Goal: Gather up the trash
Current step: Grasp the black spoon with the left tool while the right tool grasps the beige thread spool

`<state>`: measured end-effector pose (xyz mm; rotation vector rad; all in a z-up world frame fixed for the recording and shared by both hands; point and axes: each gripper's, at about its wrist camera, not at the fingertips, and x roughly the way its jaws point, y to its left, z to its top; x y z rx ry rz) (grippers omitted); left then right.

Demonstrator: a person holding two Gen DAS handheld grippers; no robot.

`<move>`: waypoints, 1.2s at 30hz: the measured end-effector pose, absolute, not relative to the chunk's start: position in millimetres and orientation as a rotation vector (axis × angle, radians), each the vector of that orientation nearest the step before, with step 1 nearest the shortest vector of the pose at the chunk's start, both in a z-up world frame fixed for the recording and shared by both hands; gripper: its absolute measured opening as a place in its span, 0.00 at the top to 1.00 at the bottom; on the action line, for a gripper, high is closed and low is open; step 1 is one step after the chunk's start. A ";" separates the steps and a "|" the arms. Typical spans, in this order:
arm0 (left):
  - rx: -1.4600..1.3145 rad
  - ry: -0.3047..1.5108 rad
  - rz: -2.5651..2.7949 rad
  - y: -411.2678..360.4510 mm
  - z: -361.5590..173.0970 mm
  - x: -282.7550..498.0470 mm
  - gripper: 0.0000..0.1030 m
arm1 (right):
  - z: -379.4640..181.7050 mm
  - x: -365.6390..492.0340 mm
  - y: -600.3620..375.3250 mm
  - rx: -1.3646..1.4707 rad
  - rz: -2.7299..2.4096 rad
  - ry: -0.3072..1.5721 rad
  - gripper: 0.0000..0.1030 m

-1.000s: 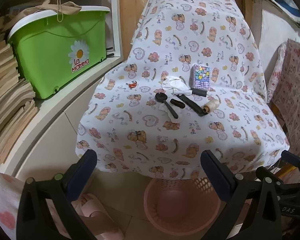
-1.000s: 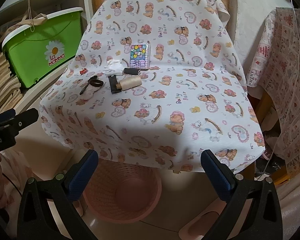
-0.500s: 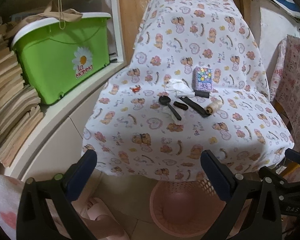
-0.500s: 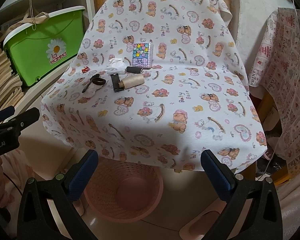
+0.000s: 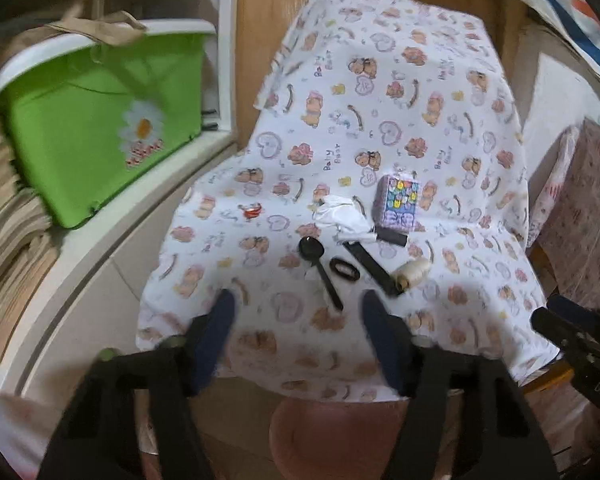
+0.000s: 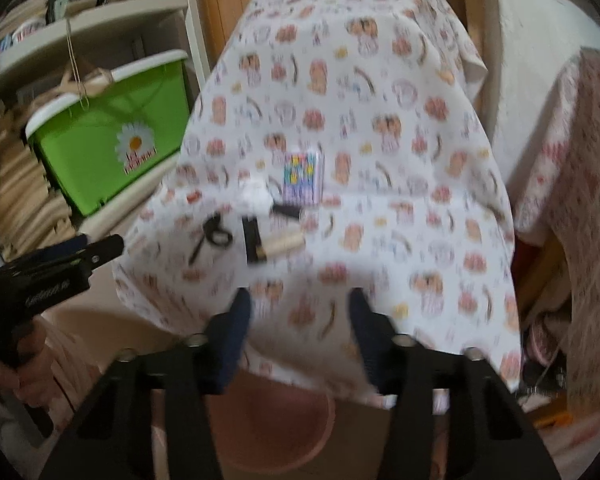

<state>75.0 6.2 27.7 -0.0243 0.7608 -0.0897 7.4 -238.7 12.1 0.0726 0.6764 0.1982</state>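
A counter (image 5: 380, 92) draped in a bear-print cloth carries a small cluster of things near its middle. A crumpled white tissue (image 5: 342, 218) lies just left of a colourful little box (image 5: 398, 200). In front of them sit a black spoon (image 5: 320, 266), a small black ring (image 5: 344, 269), a flat black strip (image 5: 370, 266) and a spool of cream thread (image 5: 410, 276) touching the strip's near end. A short black stick (image 5: 392, 237) lies between the box and the strip. A tiny red scrap (image 5: 251, 212) rests apart, toward the left edge of the cloth.

The left gripper (image 5: 296, 312) hangs over the near part of the counter, its jaws closing with nothing between them. The right gripper (image 6: 298, 306) does the same, jaws closing on air above the cloth's front edge; both views are blurred.

A pink basket (image 5: 340, 432) stands on the floor under the front overhang, partly hidden by the cloth. To the left a white shelf (image 5: 112, 232) runs close alongside the counter and holds a green tub (image 5: 92, 120), with stacked paper beyond it. On the right another patterned cloth (image 5: 580, 216) hangs near, leaving a narrow gap. The far half of the counter is bare cloth.
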 end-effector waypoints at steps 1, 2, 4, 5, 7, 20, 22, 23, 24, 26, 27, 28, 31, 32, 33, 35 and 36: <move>-0.023 0.770 -0.093 4.4 28.8 81.8 0.44 | 18.3 13.5 -239.4 0.069 0.213 0.661 0.66; -0.032 0.782 -0.113 3.8 28.8 92.2 0.44 | 23.4 18.6 -238.8 0.059 0.217 0.646 0.69; -0.052 0.809 -0.136 1.3 21.6 105.3 0.65 | 27.9 28.6 -235.5 0.026 0.205 0.621 0.70; -0.071 0.825 -0.155 0.2 14.0 110.5 0.75 | 27.8 33.0 -233.7 0.020 0.200 0.614 0.70; -0.101 0.854 -0.163 -2.7 -5.0 115.3 0.77 | 21.7 43.0 -231.7 0.028 0.200 0.630 0.70; -0.227 0.889 -0.206 -10.2 -49.4 141.4 0.65 | -43.9 68.2 -235.4 0.022 0.142 0.743 0.65; -0.231 0.906 -0.200 -11.7 -55.6 147.0 0.67 | -46.7 72.0 -236.8 0.033 0.145 0.756 0.64; -0.246 0.912 -0.192 -10.7 -58.7 148.9 0.74 | -48.2 73.4 -237.1 0.027 0.141 0.760 0.63; -0.273 0.917 -0.183 -8.3 -62.6 150.6 0.77 | -48.3 73.8 -236.0 0.019 0.135 0.759 0.63; -0.321 0.923 -0.199 -4.9 -66.7 153.2 0.90 | -48.3 75.0 -235.1 0.000 0.124 0.753 0.62; -0.339 0.920 -0.215 -3.4 -65.4 153.4 0.93 | -47.6 75.5 -234.9 -0.003 0.124 0.749 0.62; -0.336 0.916 -0.219 -3.6 -63.3 153.1 0.93 | -46.5 76.2 -234.7 -0.003 0.125 0.747 0.62; -0.284 0.849 -0.206 -0.1 -47.5 146.5 0.93 | -43.9 80.4 -237.4 0.030 0.127 0.748 0.55; -0.277 0.826 -0.211 2.7 -40.6 144.3 0.93 | -43.4 81.5 -238.8 0.045 0.124 0.749 0.53; -0.279 0.816 -0.216 5.2 -36.5 143.5 0.93 | -43.1 82.9 -239.8 0.057 0.124 0.750 0.53; -0.293 0.804 -0.211 13.1 -30.7 141.2 0.93 | -42.3 85.5 -240.2 0.072 0.121 0.753 0.53; -0.298 0.801 -0.203 16.4 -29.7 139.9 0.93 | -41.4 86.8 -239.3 0.076 0.119 0.750 0.53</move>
